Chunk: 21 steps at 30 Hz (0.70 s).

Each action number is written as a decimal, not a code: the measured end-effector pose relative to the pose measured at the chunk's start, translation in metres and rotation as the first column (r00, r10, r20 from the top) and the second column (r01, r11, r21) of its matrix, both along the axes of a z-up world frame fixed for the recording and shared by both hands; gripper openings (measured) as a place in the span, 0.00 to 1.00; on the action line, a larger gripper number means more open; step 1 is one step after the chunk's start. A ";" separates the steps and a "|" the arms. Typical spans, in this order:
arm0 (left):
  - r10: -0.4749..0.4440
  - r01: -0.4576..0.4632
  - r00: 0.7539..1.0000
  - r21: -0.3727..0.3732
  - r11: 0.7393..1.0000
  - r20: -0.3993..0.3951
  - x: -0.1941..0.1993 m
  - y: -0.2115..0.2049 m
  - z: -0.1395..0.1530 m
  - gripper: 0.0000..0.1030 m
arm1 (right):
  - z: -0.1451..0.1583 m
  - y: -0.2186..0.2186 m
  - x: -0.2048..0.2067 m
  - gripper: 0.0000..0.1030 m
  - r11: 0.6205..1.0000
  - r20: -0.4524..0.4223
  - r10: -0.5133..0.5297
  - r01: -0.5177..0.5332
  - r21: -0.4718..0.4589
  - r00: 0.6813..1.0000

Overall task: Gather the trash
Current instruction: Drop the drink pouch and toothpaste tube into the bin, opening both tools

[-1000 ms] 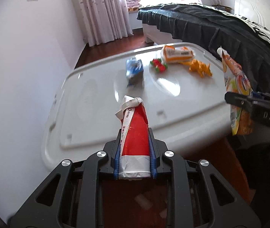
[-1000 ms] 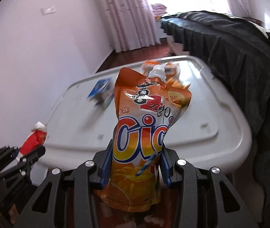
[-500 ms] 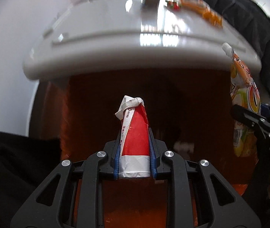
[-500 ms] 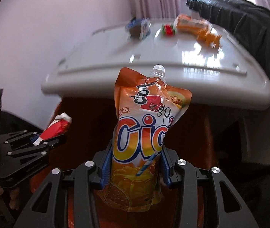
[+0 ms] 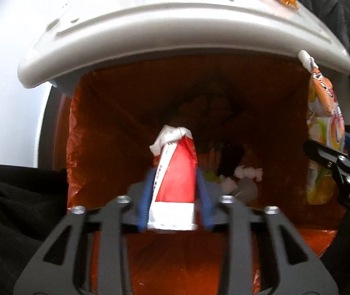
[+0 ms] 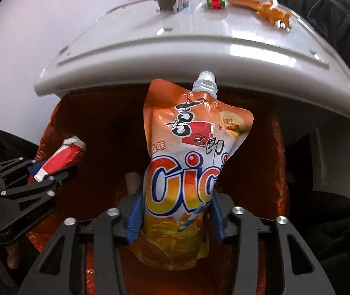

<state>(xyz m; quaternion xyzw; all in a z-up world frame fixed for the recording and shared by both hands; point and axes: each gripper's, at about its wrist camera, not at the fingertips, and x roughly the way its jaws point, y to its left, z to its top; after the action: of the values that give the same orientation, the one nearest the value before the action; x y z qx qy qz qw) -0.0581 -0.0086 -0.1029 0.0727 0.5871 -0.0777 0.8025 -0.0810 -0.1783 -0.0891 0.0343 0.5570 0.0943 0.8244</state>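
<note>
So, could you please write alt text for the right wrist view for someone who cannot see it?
The right gripper holds an orange drink pouch upright over an orange-lined bin. At left, the left gripper holds a red and white tube over the same bin. Behind, a white lid carries more wrappers.

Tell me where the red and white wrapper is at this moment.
The red and white wrapper is clamped in the left gripper, over the orange-lined trash bin; the right wrist view shows it at lower left.
</note>
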 end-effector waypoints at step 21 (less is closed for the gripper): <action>0.016 -0.013 0.999 -0.084 0.996 0.042 -0.004 0.012 0.010 0.72 | 0.074 -0.037 0.023 0.76 0.997 0.210 -0.070 0.063 0.040 0.975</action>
<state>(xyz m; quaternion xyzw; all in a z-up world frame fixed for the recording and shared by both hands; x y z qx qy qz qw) -0.0624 0.0039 -0.0932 0.0363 0.5667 -0.0949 0.8176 -0.0583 -0.2155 -0.0150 0.0565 0.4633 0.0787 0.8809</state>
